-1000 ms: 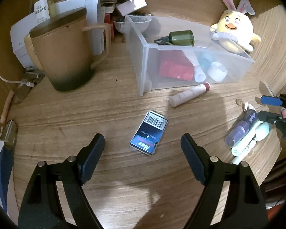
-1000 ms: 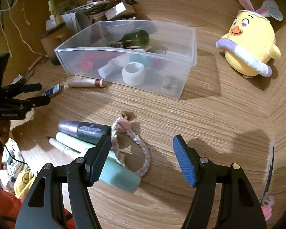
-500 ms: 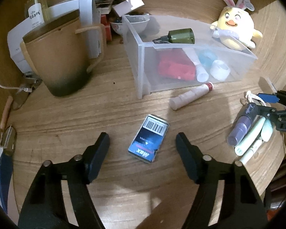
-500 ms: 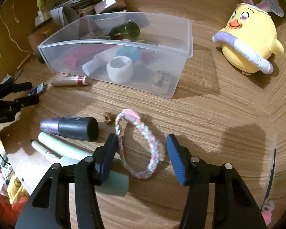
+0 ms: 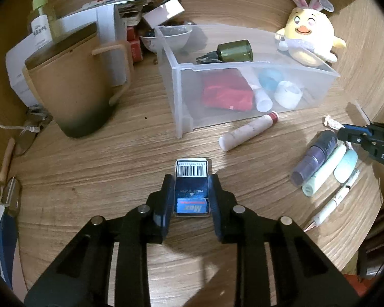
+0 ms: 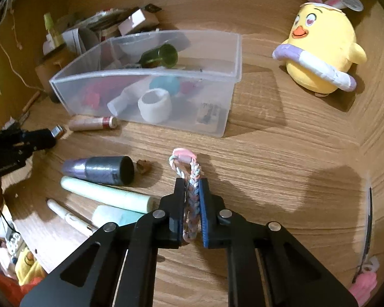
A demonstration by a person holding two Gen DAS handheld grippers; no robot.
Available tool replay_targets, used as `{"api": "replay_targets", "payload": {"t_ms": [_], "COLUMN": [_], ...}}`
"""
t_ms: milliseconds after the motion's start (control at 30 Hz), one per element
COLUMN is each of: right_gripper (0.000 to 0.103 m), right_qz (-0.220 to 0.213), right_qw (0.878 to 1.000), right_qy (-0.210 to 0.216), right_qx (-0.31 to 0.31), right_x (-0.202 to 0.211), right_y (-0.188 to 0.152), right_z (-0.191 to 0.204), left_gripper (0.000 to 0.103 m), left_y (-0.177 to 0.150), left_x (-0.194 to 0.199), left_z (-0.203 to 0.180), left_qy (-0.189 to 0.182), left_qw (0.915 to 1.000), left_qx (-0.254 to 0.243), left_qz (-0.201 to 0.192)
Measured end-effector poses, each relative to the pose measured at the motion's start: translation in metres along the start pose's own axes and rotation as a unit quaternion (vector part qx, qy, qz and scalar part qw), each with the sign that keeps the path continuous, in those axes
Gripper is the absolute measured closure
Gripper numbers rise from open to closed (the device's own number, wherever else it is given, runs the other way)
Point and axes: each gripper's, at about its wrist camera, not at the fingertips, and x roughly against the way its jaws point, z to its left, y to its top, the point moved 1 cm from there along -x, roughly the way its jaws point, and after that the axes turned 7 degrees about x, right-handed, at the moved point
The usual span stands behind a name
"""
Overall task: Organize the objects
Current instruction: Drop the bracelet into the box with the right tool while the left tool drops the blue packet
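My left gripper (image 5: 191, 188) is shut on a small dark blue staple box (image 5: 191, 179) with a barcode, lying on the wooden table. My right gripper (image 6: 192, 192) is shut on a pink, white and blue braided bracelet (image 6: 189, 179), squeezed flat between the pads on the table. A clear plastic bin (image 5: 184, 97) (image 6: 217, 125) stands beyond both, holding a green bottle (image 5: 234, 50), a red pouch (image 5: 226, 96), a white tape roll (image 6: 155, 105) and a tube. The right gripper's tip also shows at the right edge of the left wrist view (image 5: 345, 133).
A pink tube (image 5: 248, 130) lies by the bin's front. A purple bottle (image 6: 99, 170), mint tubes (image 6: 107, 195) and a white pen (image 6: 69, 216) lie left of the bracelet. A brown lidded mug (image 5: 71, 84), papers and a yellow plush chick (image 6: 320, 58) stand around.
Both grippers moved down and forward and closed: the left onto the staple box, the right onto the bracelet, which is now pinched flat.
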Motion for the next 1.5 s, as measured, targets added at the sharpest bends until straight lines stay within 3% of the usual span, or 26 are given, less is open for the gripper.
{"api": "replay_targets", "payload": {"t_ms": [233, 667, 800, 1067, 1500], "right_gripper": [0.094, 0.094, 0.094, 0.094, 0.094], "right_qz": [-0.035, -0.112, -0.137, -0.164, -0.171], "right_qw": [0.999, 0.994, 0.991, 0.986, 0.985], "right_qy": [0.000, 0.004, 0.008, 0.015, 0.014], "right_qx": [-0.007, 0.005, 0.005, -0.005, -0.013], "right_x": [0.022, 0.056, 0.062, 0.063, 0.049], "right_y": [0.008, 0.035, 0.049, 0.077, 0.109], "right_z": [0.003, 0.011, 0.011, 0.009, 0.003], "left_gripper": [0.076, 0.076, 0.076, 0.076, 0.076], "left_y": [0.003, 0.033, 0.043, 0.067, 0.105], "left_x": [0.020, 0.061, 0.062, 0.059, 0.043], "left_z": [-0.004, -0.030, -0.042, -0.049, -0.049], "left_qy": [0.001, -0.032, -0.021, -0.028, -0.044], "left_qw": [0.9995, 0.9946, 0.9926, 0.9906, 0.9901], "left_qx": [0.008, -0.001, -0.014, -0.011, 0.007], "left_qz": [-0.029, -0.099, -0.119, -0.134, -0.133]}}
